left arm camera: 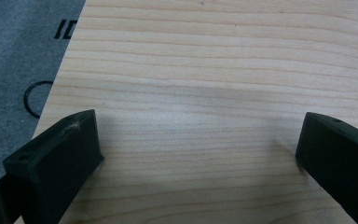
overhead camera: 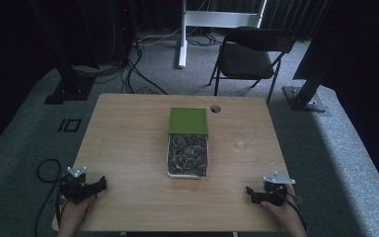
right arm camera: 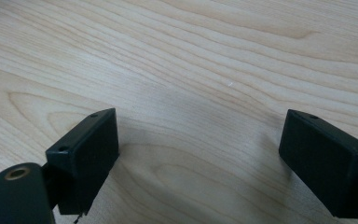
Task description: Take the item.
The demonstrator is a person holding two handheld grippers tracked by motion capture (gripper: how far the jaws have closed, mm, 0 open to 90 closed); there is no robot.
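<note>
High view: a white tray-like box (overhead camera: pixel 188 173) sits at the middle of the tabletop (overhead camera: pixel 128 148), packed with small dark, grey-looking pieces (overhead camera: pixel 187 153) too small to identify; its green lid (overhead camera: pixel 188 120) lies flat just beyond it, touching or nearly touching its far edge. Left gripper (overhead camera: pixel 98 185) rests at the near left corner, right gripper (overhead camera: pixel 250 192) at the near right edge, both well apart from the box and each held in a hand (overhead camera: pixel 74 215). Left gripper view has the jaws spread wide over bare wood, nothing between them; right gripper view the same, jaws wide and empty. Judgement: work has not started on the box; the likely first move is a reach inward from both sides. Risks noted: (1) the box looks light and has low walls, so a one-sided push from a jaw could slide it across the smooth wood or tip pieces out; (2) the pieces lie heaped and tangled, so closing on one may drag neighbours over the rim; (3) the lid is close behind the box, so a reach from the far side could knock it; (4) the left gripper sits close to the tabletop's left edge, where its trailing cable (overhead camera: pixel 47 170) loops and might snag during the reach. Lighting is dim, which makes fine placement harder to judge.
</note>
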